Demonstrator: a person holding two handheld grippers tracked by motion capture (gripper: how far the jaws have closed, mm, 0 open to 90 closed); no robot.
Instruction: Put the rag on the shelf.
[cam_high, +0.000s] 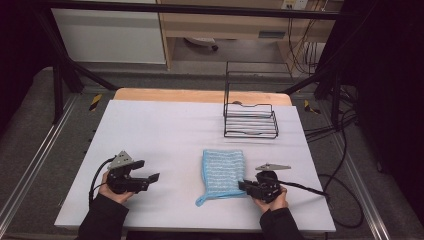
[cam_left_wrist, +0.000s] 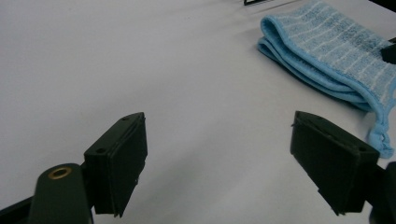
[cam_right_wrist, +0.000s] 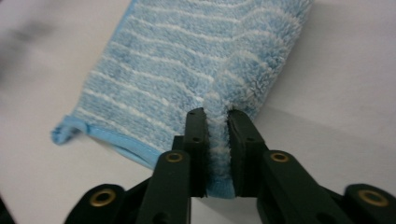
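Right gripper view has the right tool (cam_right_wrist: 217, 156) pinching a raised ridge of the blue striped cloth (cam_right_wrist: 187, 79) between its two black pads, near the cloth's lower edge at the bottom centre of the frame, so the grip is made. From the high view, the cloth (cam_high: 223, 174) lies folded, resting on the white bench (cam_high: 165, 130) at lower centre, with a small loop trailing toward the lower left. The left tool (cam_left_wrist: 233, 163) stands wide with nothing between its jaws, over bare bench left of the cloth. A black wire rack (cam_high: 250, 120) sits at the upper right, well apart. Judging by this, the cloth is gripped but not yet lifted; any further folding or moving remains to be done
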